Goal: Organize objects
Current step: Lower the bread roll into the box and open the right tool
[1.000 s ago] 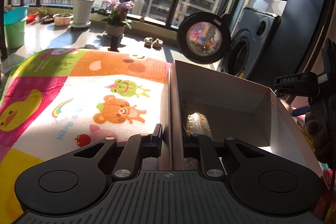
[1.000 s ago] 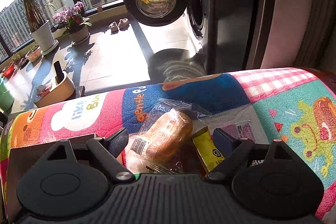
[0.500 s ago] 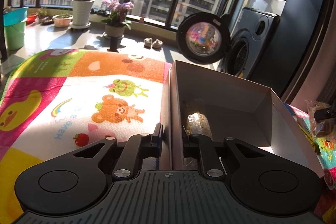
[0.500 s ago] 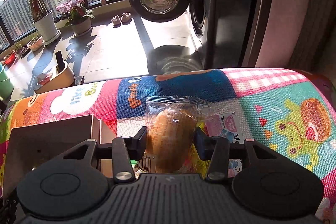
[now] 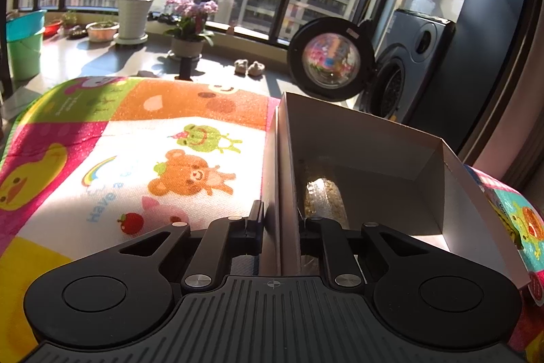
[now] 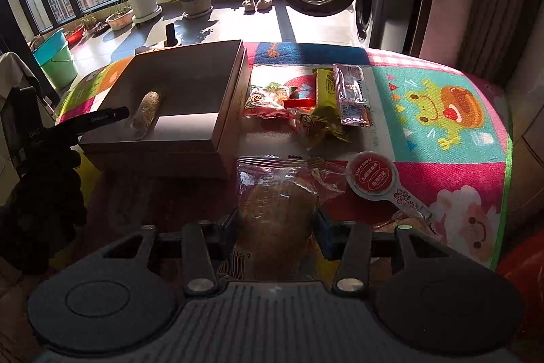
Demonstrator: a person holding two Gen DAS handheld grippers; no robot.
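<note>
Above the tabletop, right hand-held gripper (image 6: pixel 277 223) clamped on wrapped bread (image 6: pixel 278 210), left hand-held gripper (image 5: pixel 280 220) pinching box (image 5: pixel 357 138) wall. Slippery wrapper, could slide out before reaching it.

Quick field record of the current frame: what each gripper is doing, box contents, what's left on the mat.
left gripper: jaws clamped on the box side wall
right gripper: jaws closed on the wrapped bun, held above the mat
box contents: one wrapped snack bar
mat, right of box: loose snack packets; round red-lidded cup
box lid: none seen
</note>
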